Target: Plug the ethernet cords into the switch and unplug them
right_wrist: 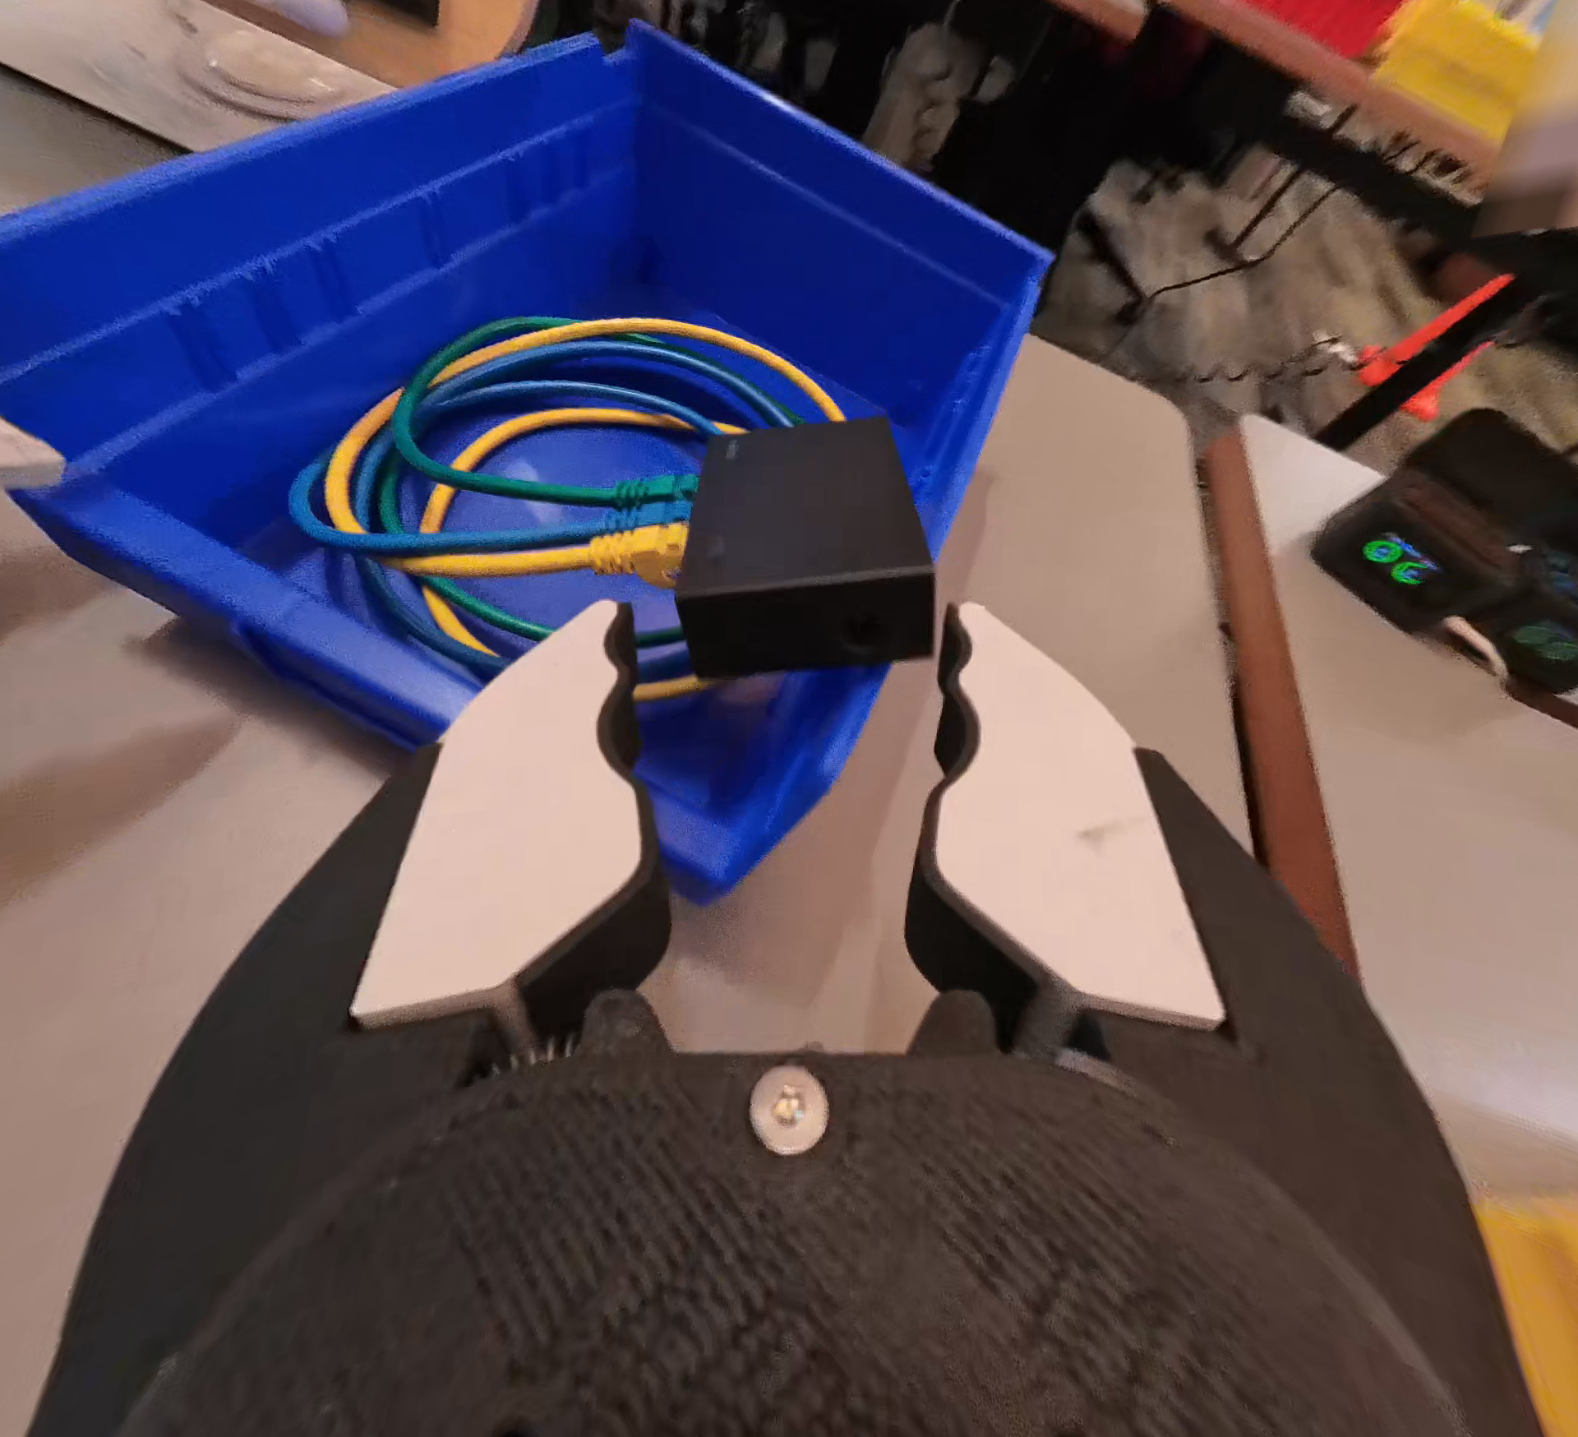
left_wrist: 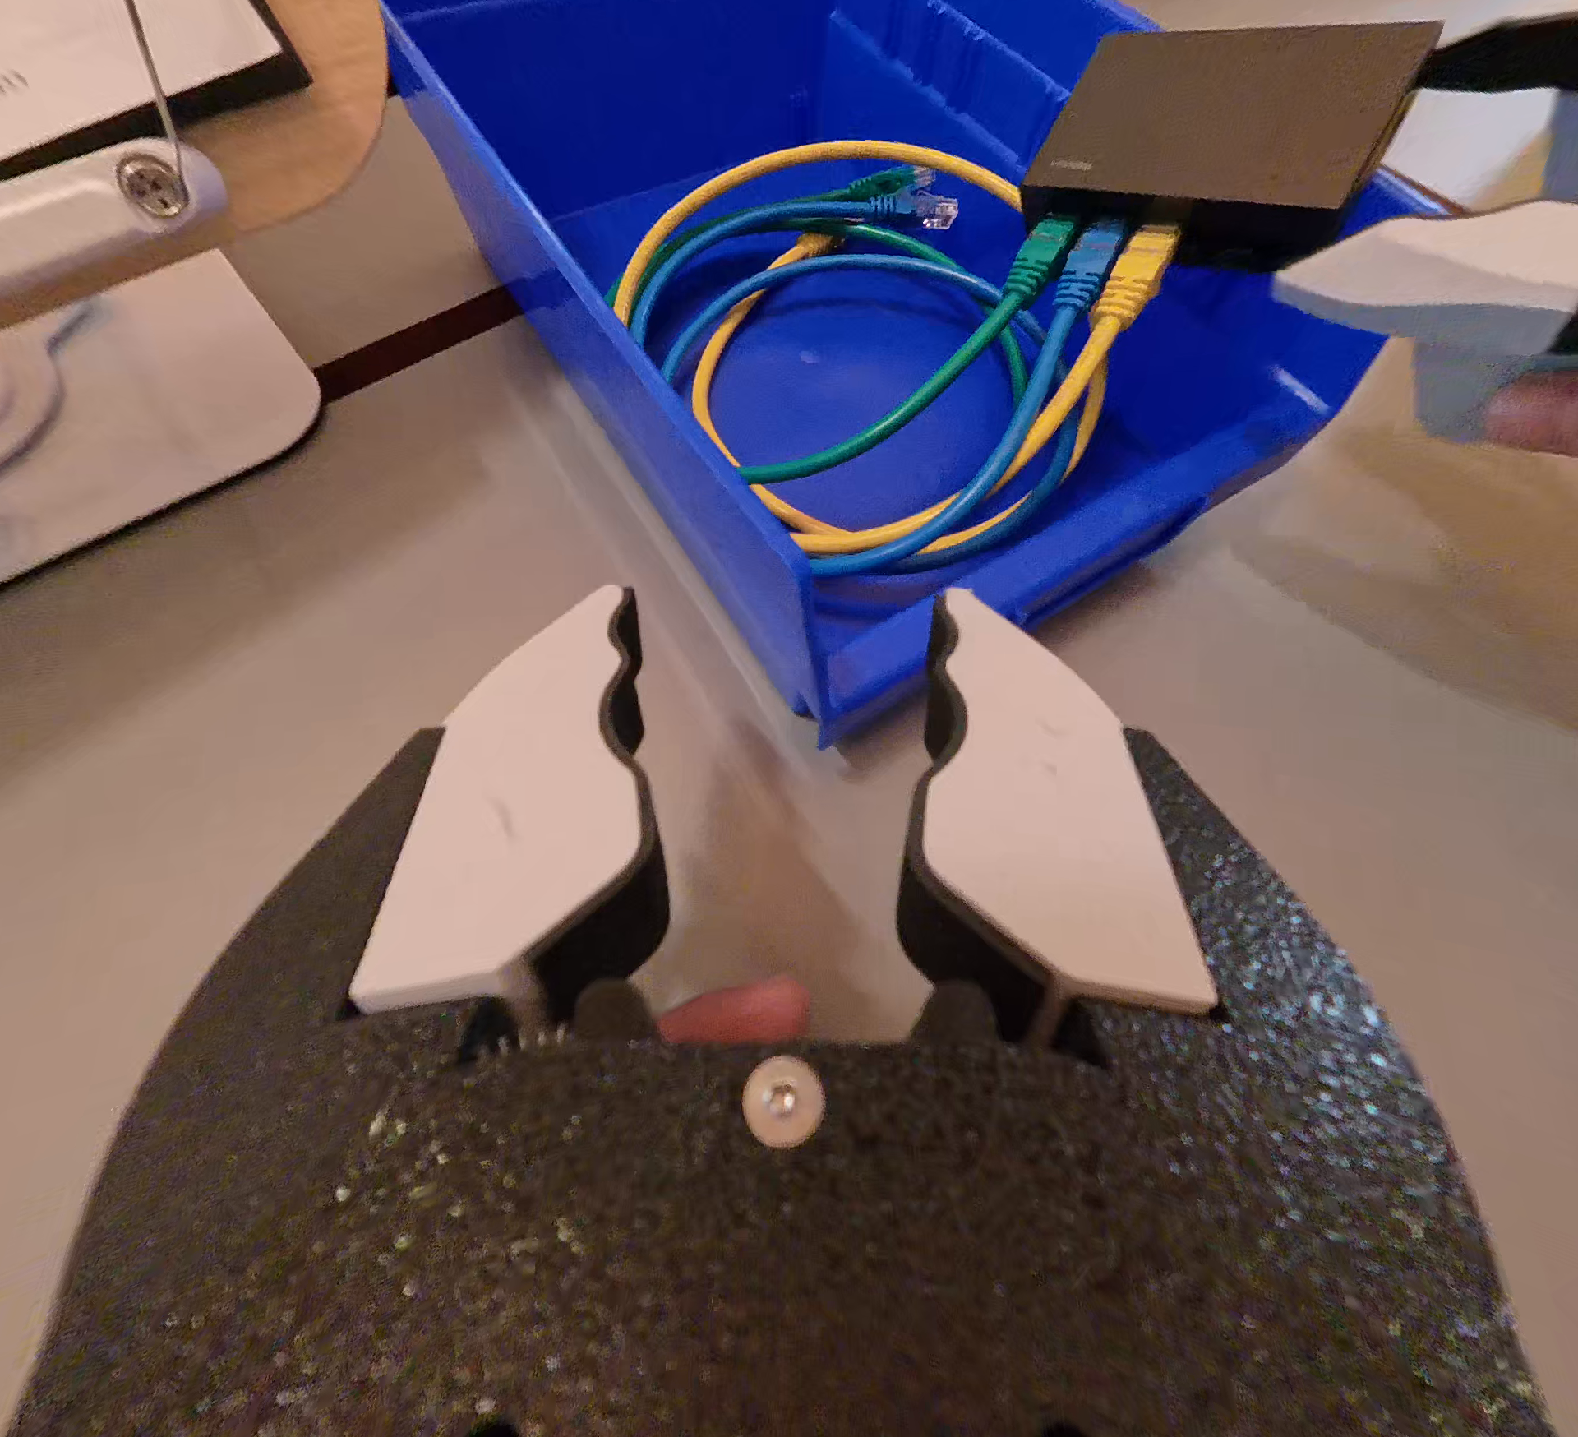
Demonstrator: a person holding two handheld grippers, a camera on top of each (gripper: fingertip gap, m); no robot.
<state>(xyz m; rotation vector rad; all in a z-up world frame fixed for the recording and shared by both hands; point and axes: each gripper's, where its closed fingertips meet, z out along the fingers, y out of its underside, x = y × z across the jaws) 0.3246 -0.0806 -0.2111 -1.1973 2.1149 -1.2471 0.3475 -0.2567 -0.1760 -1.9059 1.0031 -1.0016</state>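
The black switch [left_wrist: 1230, 132] sits raised over the right-hand edge of the blue bin [left_wrist: 615, 115], at the bin's near right corner in the right wrist view. Three cords are plugged into its front side by side: the green cord [left_wrist: 1037, 260], the blue cord [left_wrist: 1084, 269] and the yellow cord [left_wrist: 1131, 269]. Their lengths coil together on the bin floor, and the loose plugs [left_wrist: 905, 196] of the green and blue cords lie at the far side of the coil.

The right tool [right_wrist: 786, 614] is released, its fingers spread just short of the switch's near end, not touching it. The left tool [left_wrist: 781, 597] is also released and empty, above the grey bench [left_wrist: 341, 627] beside the bin's near corner.
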